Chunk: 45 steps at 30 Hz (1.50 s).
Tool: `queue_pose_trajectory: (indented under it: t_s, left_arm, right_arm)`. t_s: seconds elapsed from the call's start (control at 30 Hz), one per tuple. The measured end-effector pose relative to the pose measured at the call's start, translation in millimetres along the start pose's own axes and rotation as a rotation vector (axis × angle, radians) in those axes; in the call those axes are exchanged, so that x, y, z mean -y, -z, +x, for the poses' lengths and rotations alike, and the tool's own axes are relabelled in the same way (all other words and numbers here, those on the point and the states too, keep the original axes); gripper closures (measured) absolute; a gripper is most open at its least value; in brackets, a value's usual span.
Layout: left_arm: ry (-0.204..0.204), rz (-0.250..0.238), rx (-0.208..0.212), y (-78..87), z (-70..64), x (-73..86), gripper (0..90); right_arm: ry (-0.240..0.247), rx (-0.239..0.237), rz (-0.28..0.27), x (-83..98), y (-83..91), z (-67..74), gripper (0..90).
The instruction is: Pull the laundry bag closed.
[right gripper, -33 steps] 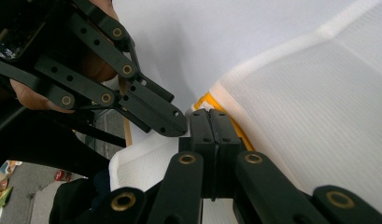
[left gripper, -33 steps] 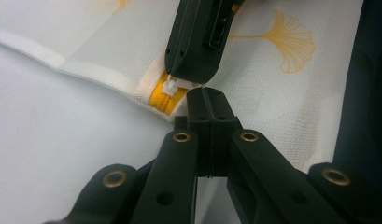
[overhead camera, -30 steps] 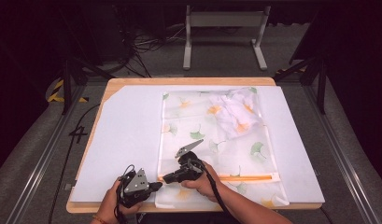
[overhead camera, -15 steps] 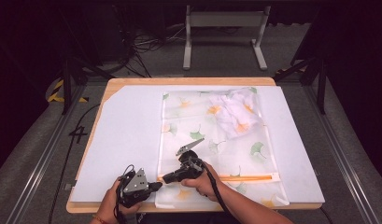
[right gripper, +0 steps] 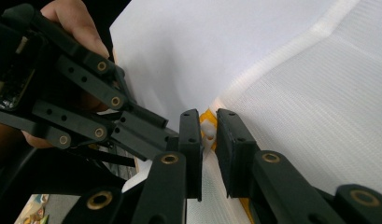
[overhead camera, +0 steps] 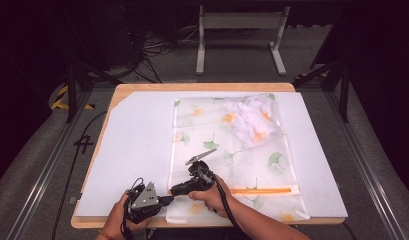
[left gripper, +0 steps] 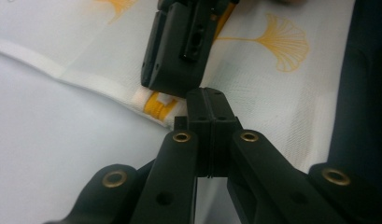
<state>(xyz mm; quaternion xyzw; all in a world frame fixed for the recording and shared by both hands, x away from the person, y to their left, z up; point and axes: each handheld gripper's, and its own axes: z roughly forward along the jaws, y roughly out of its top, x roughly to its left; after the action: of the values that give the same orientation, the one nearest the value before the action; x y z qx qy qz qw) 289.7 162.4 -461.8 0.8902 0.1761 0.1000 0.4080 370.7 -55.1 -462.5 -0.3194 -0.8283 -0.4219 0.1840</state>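
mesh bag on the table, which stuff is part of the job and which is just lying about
In the job:
mesh laundry bag
orange zipper and its white pull
left hand-held gripper, shut on the bag's edge
right hand-held gripper, jaws just opening around the pull

Lying about:
crumpled cloth inside the bag
white mat
floor cables

The right gripper (overhead camera: 173,190) covers the orange zipper's (overhead camera: 262,190) left end on the mesh bag (overhead camera: 232,150), whether the left gripper (overhead camera: 168,200) pinches any fabric stays unclear, and both forearms are cut off at the near edge.
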Motion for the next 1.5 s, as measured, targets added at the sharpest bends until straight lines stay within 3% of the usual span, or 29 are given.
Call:
queue_pose_trajectory:
  t_s: [0.2, 0.3, 0.37, 0.47, 0.5, 0.73, 0.8, 0.93, 1.17, 1.33, 1.5]
  left_arm:
    - [0.003, 0.010, 0.010, 7.1, -1.6, 3.1, 90.0]
    - [0.005, 0.012, 0.008, 6.4, -1.7, 2.9, 90.0]
    - [0.004, 0.014, 0.008, 6.4, -1.5, 2.9, 90.0]
    - [0.007, 0.014, 0.007, 6.2, -2.3, 3.0, 90.0]
    - [0.011, 0.013, 0.009, 6.2, -1.7, 3.3, 90.0]
    - [0.012, 0.015, 0.008, 6.2, -1.8, 3.2, 90.0]
    - [0.015, 0.011, 0.009, 6.1, -1.6, 3.6, 90.0]
    - [0.023, 0.009, 0.015, 5.9, -1.3, 3.8, 90.0]
    - [0.023, 0.014, 0.017, 5.8, -1.0, 3.4, 90.0]
    - [0.020, 0.015, 0.014, 5.8, -1.1, 3.2, 90.0]
    - [0.018, 0.015, 0.010, 5.5, -1.6, 2.5, 90.0]
  right_arm:
    - [-0.016, -0.005, -0.010, 0.6, -0.2, 0.8, 70.0]
    - [0.026, 0.035, -0.002, 0.0, -1.7, 9.9, 64.8]
    - [0.031, 0.051, 0.000, -0.4, -2.4, 12.1, 65.4]
    - [0.075, 0.114, 0.007, -1.3, -5.1, 17.5, 73.9]
    - [0.081, 0.139, 0.005, -0.6, -5.3, 17.8, 80.8]
    - [0.104, 0.158, -0.001, 0.3, -5.2, 18.7, 84.0]
    - [0.098, 0.143, 0.004, 0.4, -2.7, 16.6, 89.8]
    - [0.105, 0.130, 0.000, 1.2, -0.9, 14.4, 90.0]
    - [0.063, 0.078, -0.031, 0.9, -3.5, 10.6, 81.0]
    - [0.070, 0.089, -0.024, 0.4, -6.1, 11.7, 90.0]
    - [0.069, 0.087, -0.023, 0.9, -5.9, 11.1, 90.0]
